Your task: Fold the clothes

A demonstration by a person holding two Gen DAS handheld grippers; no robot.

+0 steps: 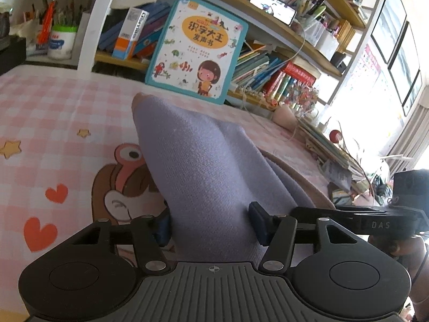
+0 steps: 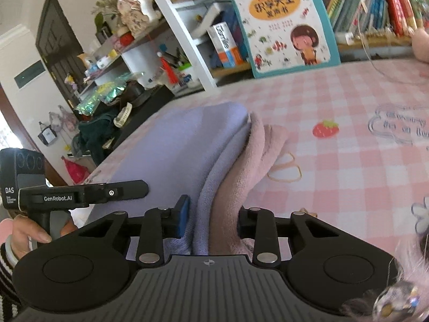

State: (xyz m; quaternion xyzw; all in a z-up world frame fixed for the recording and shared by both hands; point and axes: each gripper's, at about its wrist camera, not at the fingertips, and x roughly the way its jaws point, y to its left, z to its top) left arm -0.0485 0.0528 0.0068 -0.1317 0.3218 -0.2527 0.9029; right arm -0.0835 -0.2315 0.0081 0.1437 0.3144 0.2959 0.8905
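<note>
A lavender garment with a dusty-pink inner side (image 1: pixel 203 166) lies folded on the pink checked tablecloth (image 1: pixel 53 112). My left gripper (image 1: pixel 211 225) has its blue-padded jaws on either side of the near edge of the cloth, which fills the gap between them. In the right wrist view the same garment (image 2: pixel 187 145) shows its lavender layer over a pink layer (image 2: pixel 254 155). My right gripper (image 2: pixel 211 220) likewise straddles the near edge, with both layers between its jaws. The left gripper's body (image 2: pixel 80 193) appears at the left, held by a hand.
A teal children's book (image 1: pixel 198 48) leans on the shelves at the table's far edge, also in the right wrist view (image 2: pixel 284 24). Shelves of books (image 1: pixel 281 75), a white tub (image 1: pixel 61 41) and cables line the back. Clutter sits beyond the table's left edge (image 2: pixel 107 112).
</note>
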